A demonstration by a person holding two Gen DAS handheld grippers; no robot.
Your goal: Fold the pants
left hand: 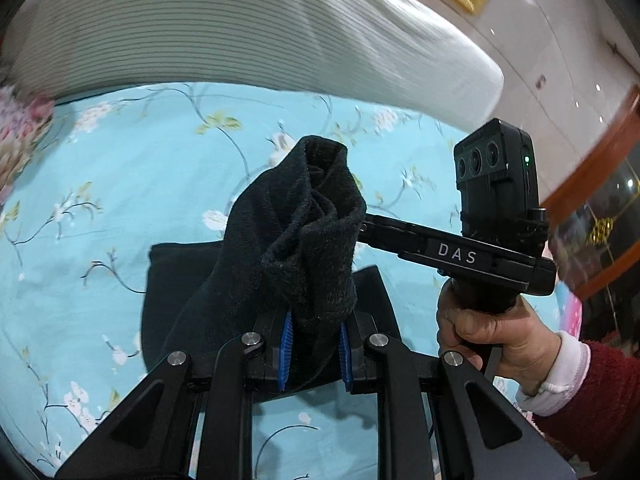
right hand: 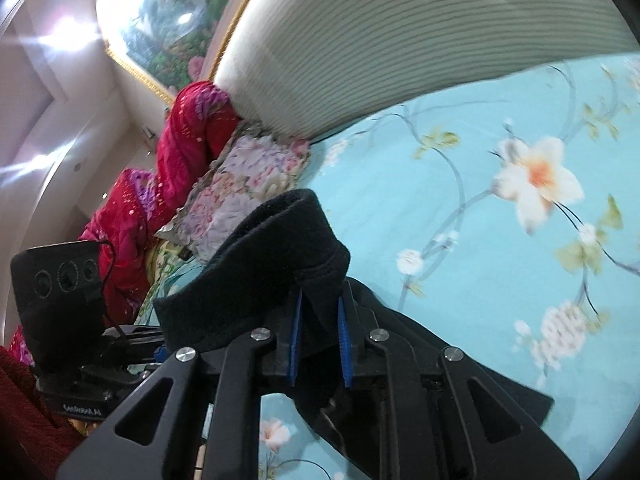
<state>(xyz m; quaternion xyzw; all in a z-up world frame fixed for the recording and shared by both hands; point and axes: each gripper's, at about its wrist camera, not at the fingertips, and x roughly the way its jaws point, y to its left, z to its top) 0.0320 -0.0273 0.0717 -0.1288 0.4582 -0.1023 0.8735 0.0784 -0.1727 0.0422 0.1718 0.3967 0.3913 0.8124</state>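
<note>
The black fleece pants (left hand: 308, 232) are lifted off the bed, with their lower part lying flat on the sheet (left hand: 180, 280). My left gripper (left hand: 314, 344) is shut on a bunched edge of the pants between its blue pads. My right gripper (right hand: 320, 344) is shut on another thick hemmed edge of the pants (right hand: 280, 248). The right gripper also shows in the left wrist view (left hand: 370, 226), its fingers reaching into the raised cloth from the right, held by a hand in a red sleeve.
The bed has a turquoise floral sheet (left hand: 120, 168). A ribbed white headboard cushion (left hand: 240, 28) stands behind. Floral and red bedding (right hand: 224, 184) is piled at the bed's head. A wooden rail (left hand: 592, 184) runs at the right.
</note>
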